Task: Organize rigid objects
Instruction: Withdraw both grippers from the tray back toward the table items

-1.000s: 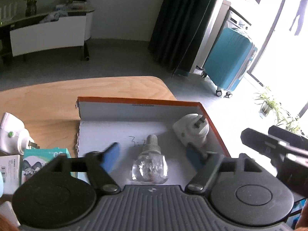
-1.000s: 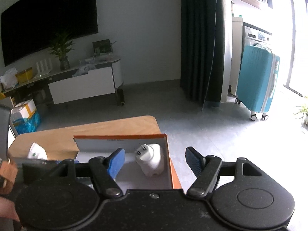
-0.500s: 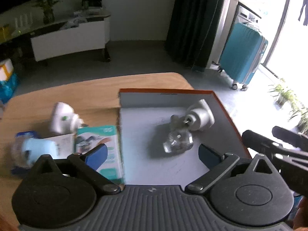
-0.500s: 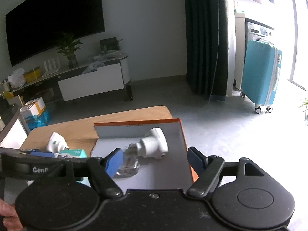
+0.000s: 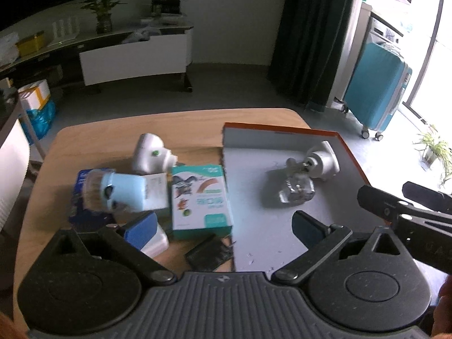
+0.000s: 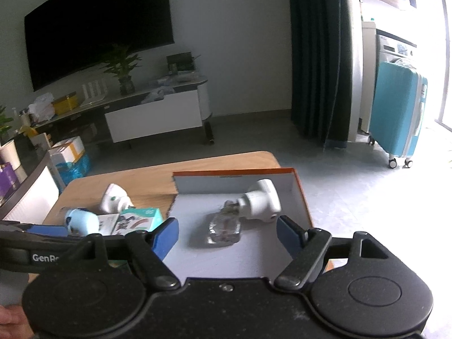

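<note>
The clear glass-like refill bottle (image 5: 296,188) lies on its side in the orange-rimmed shallow cardboard tray (image 5: 282,130), touching the white plastic plug-in heater (image 5: 323,161); these 2 are all it holds. It looks light, hard, slippery and likely breakable, so gripping across its flat sides seems best. Left gripper (image 5: 223,227) and right gripper (image 6: 227,233) hover with jaws spread, empty. The teal-and-white carton (image 5: 200,197) waits on the wooden table (image 5: 113,130)
</note>
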A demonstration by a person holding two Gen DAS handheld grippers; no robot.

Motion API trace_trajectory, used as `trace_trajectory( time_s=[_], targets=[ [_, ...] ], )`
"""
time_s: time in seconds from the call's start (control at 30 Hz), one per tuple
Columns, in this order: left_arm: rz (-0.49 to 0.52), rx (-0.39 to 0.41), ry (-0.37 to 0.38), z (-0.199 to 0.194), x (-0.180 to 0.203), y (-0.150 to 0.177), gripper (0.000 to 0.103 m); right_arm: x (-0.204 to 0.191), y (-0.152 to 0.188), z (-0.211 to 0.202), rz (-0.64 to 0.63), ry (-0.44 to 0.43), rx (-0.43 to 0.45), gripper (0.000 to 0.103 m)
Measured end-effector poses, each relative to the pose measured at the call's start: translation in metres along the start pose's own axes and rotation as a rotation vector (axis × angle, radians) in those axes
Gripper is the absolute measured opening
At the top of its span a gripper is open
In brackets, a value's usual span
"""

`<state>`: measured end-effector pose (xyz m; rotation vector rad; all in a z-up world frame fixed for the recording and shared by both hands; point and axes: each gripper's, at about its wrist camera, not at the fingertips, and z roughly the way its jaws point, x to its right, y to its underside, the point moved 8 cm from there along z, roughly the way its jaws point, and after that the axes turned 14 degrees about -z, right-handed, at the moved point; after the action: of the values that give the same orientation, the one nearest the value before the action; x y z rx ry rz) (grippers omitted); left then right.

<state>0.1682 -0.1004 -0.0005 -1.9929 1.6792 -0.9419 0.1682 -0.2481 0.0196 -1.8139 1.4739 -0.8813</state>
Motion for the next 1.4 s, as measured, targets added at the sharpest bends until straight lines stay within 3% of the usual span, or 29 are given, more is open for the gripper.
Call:
trace_trajectory(
  time_s=[0.77,1.4],
  targets=[
    [-0.116,0.015,-0.074,-0.026,-0.079,0.015,0.103,-0.080,0.002,0.002,-0.098,-0.126,-0.014,0.091],
    [-0.208,0.009,-0.080,-0.032,-0.136,0.040,0.103,-0.134,0.021,0.010,-0.158,-0.238,-0.057,0.092]
  ],
)
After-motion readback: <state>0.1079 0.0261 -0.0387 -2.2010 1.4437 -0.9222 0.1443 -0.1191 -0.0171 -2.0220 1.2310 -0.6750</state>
